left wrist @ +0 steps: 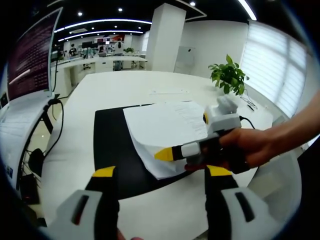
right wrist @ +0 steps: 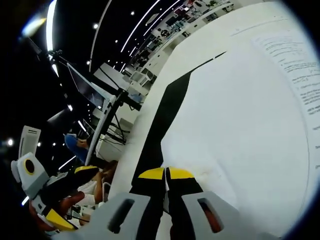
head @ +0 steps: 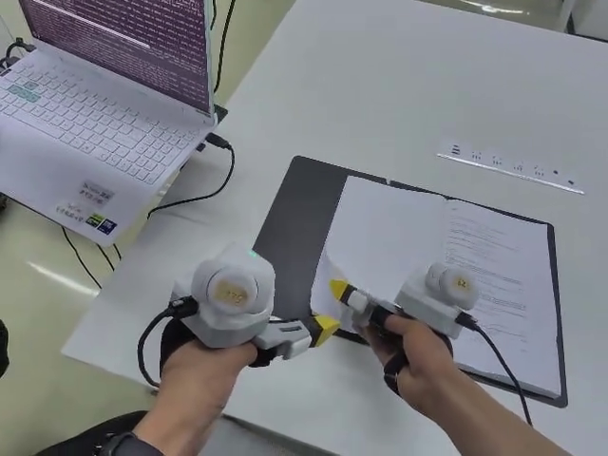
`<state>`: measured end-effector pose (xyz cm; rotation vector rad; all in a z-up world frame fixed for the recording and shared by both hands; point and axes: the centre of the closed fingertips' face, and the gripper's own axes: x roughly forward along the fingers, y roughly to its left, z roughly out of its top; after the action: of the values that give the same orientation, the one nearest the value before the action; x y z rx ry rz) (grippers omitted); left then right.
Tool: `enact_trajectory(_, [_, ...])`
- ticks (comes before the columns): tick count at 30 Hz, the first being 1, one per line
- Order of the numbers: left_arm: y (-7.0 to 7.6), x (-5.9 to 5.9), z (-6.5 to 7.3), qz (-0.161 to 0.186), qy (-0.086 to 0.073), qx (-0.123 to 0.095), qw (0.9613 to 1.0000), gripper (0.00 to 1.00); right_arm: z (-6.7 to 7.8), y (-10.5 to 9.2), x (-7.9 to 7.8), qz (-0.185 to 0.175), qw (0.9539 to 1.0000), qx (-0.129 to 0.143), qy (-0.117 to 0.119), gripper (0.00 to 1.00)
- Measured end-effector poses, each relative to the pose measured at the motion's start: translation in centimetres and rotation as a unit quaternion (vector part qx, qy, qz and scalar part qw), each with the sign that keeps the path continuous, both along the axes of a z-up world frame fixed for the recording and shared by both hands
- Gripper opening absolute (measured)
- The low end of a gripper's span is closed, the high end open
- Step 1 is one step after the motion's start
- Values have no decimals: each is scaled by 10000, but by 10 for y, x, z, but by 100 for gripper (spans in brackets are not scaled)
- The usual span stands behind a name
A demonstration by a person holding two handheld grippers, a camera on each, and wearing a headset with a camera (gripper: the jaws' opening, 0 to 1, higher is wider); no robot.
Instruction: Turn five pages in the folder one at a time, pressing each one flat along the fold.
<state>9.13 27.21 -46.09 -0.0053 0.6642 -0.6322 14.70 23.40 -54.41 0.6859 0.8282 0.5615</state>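
We see the black folder (head: 294, 228) lying open near the front edge of the surface (head: 399, 85). The right gripper (head: 338, 289) clamps its fingers on the lower corner of the raised, curling page (head: 380, 237). The left gripper (head: 323, 330) has its fingers apart.

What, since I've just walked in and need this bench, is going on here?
A person is working through an open black folder on the white table with a gripper in each hand. The right gripper is shut on the lower corner of a page and holds it curled up off the folder. The left gripper hovers open beside it, holding nothing. The page is not yet turned over or pressed flat. An open laptop sits to the left.
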Motion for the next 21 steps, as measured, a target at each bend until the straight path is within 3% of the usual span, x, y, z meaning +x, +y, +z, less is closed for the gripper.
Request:
enact_trajectory(7, [3,2,-5,-33,65,47,10000,69,-16,1,-3,-90,9998,3,149,0])
enact_trajectory(12, [4,3,-8,-65,95,88,9999,69,-14,2,-1,-144,9997,169,84,1])
enact_trajectory(16, [5,3,-10,-85,121,135,9998,69,-4,9,-5,50,9992,405,-51,14])
enact_trajectory(21, [4,3,-9,-159,116,181,9996,69,2,15,-13,380,9979,506,-101,25])
